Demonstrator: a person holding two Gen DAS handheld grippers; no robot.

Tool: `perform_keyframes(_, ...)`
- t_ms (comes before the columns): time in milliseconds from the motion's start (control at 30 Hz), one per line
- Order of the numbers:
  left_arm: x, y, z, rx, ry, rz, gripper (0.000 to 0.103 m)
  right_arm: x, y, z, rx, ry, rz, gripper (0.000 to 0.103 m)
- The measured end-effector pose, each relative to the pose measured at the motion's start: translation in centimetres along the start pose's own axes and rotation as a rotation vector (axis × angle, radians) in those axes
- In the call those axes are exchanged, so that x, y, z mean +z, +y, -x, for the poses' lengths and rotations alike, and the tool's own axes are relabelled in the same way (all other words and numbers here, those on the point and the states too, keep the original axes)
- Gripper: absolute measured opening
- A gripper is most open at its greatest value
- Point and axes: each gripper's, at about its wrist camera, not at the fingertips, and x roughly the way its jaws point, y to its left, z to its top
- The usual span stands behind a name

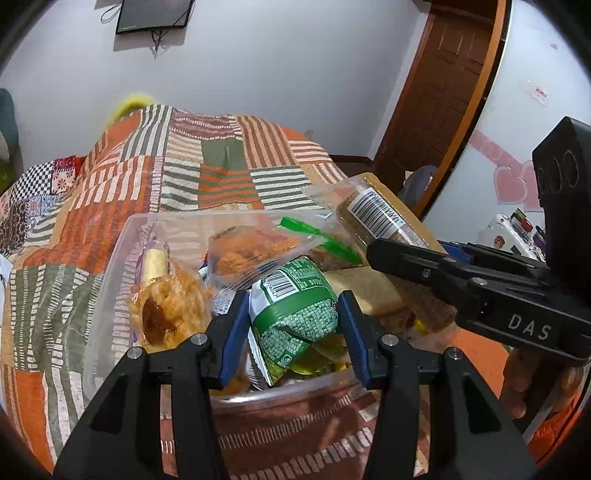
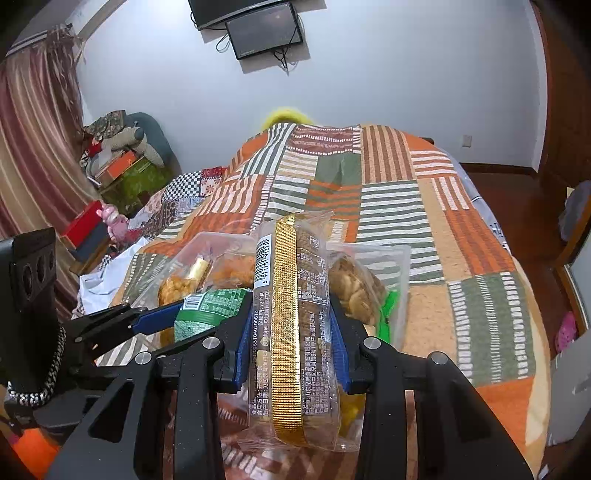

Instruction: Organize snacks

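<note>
A clear plastic box point(image 1: 110, 280) point(image 2: 400, 266) full of snacks lies on a patchwork bed cover. My left gripper point(image 1: 293, 332) is shut on a green snack packet point(image 1: 295, 306) point(image 2: 208, 306), holding it over the box. My right gripper point(image 2: 291, 347) is shut on a long clear packet with a gold band point(image 2: 291, 317) point(image 1: 384, 218), tilted above the box's right side. In the box lie a pastry point(image 1: 166, 310), a bag of orange crisps point(image 1: 251, 251) and a bag of cookies with a green clip point(image 2: 354, 291).
The striped orange and green bed cover point(image 2: 406, 206) spreads all around the box. A dark wooden door point(image 1: 436, 92) stands at the right. Boxes, a toy and a curtain point(image 2: 33, 147) crowd the left of the bed. A monitor point(image 2: 264, 33) hangs on the wall.
</note>
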Motion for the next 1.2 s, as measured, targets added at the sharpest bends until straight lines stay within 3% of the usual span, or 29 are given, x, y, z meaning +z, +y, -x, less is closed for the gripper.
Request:
perform_keyframes(467,-0.7,0.1,0.0,0.026,0.013,0.004,0.049,0.6,0.2,-1.1,0.031,0.027,-0.009,0.037)
perform_keyframes(633,-0.9,0.0,1.1,0.022,0.015,0.022,0.051,0.7,0.0,0.0,0.021,0.012,-0.013,0.048)
perform_keyframes(733,-0.7,-0.2,2.4,0.026,0.0,0.02,0.051,0.6,-0.2,1.1,0.015,-0.008,-0.017,0.049)
perform_keyframes(1033,-0.3,-2.0,9.3,0.029,-0.119,-0.004,0.051,0.3,0.6,6.9,-0.004,-0.097,0.019,0.049)
perform_keyframes(1200,-0.2,-3.8,14.5,0.048,-0.225,-0.005,0.054,0.2,1.6,11.0,0.001,-0.174,0.041,0.05)
